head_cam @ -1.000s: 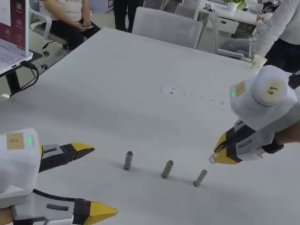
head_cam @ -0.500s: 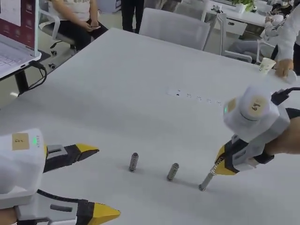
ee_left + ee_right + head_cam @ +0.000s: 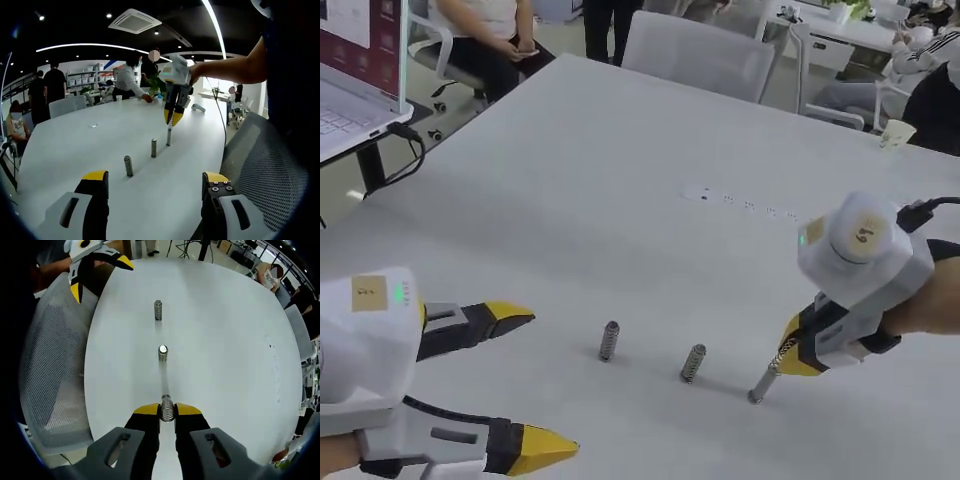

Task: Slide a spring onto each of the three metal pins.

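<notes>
My left tool (image 3: 548, 378) hangs wide open over the counter (image 3: 620, 170). My right tool (image 3: 790, 352) pinches the last spring (image 3: 167, 410) — a small bright coil — at the tip of the bare pin (image 3: 761, 385) just below it. Beyond, the middle pin (image 3: 694, 362) and far pin (image 3: 609, 341) already wear springs — I judge one fitting remains.

L hand-held gripper (image 3: 545, 380) white, green LED (image 3: 404, 294), black jaws, yellow tips, R hand-held gripper (image 3: 792, 346) alike, blk cable (image 3: 930, 203)

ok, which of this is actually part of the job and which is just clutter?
Job: left sprung pin, middle sprung pin, third pin, spring in the right gripper, open left gripper.
Lying about: laptop, cable, paper cup, chair.
</notes>
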### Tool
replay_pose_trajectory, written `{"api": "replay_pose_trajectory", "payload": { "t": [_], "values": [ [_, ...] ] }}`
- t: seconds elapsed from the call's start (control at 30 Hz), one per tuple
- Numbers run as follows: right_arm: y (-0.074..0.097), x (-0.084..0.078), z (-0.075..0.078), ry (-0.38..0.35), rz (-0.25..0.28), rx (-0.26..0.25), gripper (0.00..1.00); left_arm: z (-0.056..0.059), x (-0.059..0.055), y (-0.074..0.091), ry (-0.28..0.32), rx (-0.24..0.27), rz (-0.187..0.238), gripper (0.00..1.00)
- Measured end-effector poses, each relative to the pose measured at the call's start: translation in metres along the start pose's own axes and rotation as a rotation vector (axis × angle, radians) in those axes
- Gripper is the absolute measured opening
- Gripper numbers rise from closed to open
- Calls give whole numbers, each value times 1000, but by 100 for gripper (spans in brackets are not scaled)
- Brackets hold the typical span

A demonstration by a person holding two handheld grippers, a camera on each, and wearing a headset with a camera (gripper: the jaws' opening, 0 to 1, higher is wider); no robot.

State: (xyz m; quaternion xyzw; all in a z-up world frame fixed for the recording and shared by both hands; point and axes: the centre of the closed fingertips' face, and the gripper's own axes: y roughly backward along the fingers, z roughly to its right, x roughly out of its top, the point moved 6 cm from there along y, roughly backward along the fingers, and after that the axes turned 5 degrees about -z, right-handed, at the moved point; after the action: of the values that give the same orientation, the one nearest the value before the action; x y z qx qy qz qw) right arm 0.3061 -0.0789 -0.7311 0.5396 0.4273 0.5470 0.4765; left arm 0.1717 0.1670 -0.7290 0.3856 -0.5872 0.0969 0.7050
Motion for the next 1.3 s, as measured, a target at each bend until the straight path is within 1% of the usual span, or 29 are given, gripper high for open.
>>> {"api": "replay_pose_trajectory", "payload": {
  "t": [0.07,0.23,0.57,0.8,0.97,1.2,1.3],
  "values": [
    [-1,0,0,3,1,-5,8,0,0,0,1,0,1,73],
    [-8,0,0,-2,-1,6,8,0,-1,1,2,-1,-3,72],
    [-28,-3,-3,2,-23,5,8,1,1,2,-1,-1,-3,71],
    [-41,-4,-3,4,-35,-2,8,3,0,2,-2,-5,-6,71],
    [-47,-5,-3,-11,-34,2,9,3,0,2,-2,-7,-6,70],
    [-55,-8,-2,-20,-34,-6,9,2,0,1,-1,-9,-8,70],
    [-53,-8,-1,-26,-26,-9,9,2,0,1,0,-9,-7,70]
  ]
}}
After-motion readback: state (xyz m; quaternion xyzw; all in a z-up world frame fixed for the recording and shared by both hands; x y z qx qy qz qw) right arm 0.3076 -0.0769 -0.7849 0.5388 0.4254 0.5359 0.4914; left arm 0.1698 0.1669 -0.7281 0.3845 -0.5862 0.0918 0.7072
